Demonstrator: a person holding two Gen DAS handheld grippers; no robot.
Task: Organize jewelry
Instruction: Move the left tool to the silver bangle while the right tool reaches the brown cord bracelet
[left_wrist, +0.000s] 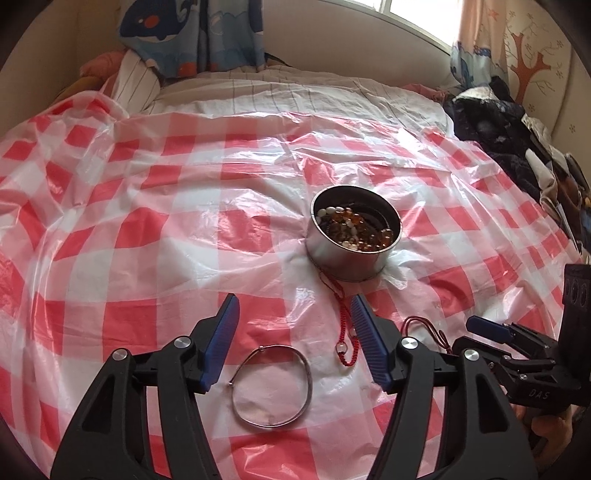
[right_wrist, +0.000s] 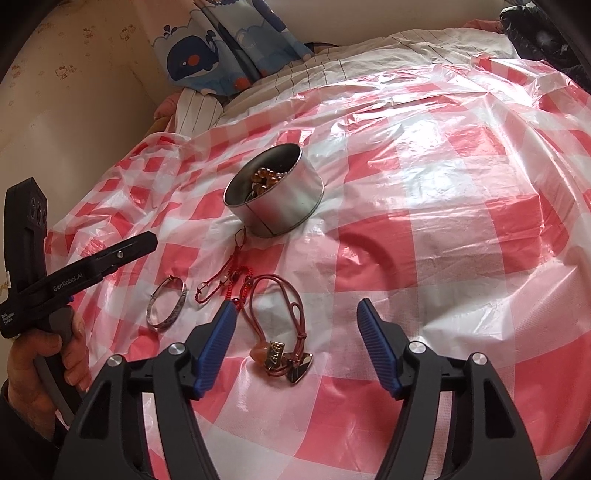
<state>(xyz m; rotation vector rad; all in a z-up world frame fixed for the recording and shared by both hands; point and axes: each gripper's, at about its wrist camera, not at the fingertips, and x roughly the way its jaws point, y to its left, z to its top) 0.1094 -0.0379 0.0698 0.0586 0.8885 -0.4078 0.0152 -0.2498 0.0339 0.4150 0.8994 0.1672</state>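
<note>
A round metal tin (left_wrist: 351, 254) holding amber and white beads (left_wrist: 354, 227) stands on the red-checked plastic sheet (left_wrist: 147, 221). A silver bangle (left_wrist: 273, 386) lies between the jaws of my left gripper (left_wrist: 293, 314), which is open and empty above it. A red knotted cord (left_wrist: 345, 332) runs from the tin toward the bangle. In the right wrist view the tin (right_wrist: 284, 206), bangle (right_wrist: 168, 302) and red cord (right_wrist: 221, 284) show, plus a brown cord necklace with pendants (right_wrist: 282, 349) between the jaws of my open right gripper (right_wrist: 297, 317).
The sheet covers a bed. Dark clothes (left_wrist: 509, 136) are piled at the right edge. A striped pillow (left_wrist: 136, 85) and whale-print curtain (left_wrist: 192, 33) are at the head. The right gripper's body (left_wrist: 517, 354) sits just right of the left one.
</note>
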